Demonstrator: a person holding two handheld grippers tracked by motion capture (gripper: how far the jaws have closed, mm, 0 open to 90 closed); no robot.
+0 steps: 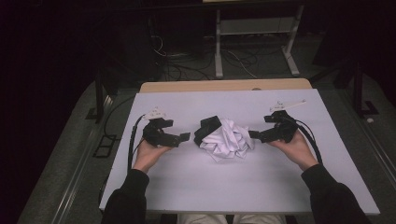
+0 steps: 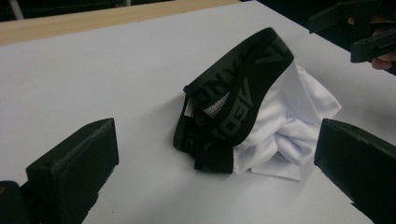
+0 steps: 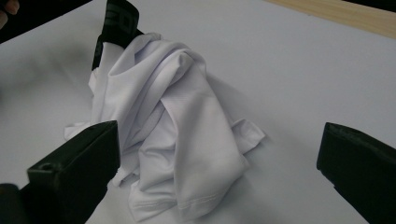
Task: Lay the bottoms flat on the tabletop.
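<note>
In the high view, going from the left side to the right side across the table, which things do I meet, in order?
Left hand-held gripper → black waistband → crumpled white garment → right hand-held gripper, all on the white table.

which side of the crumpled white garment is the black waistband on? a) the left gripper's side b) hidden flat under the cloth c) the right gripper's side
a: the black waistband sits on the edge of the white garment nearest the left gripper, with both open grippers apart from the cloth.
</note>
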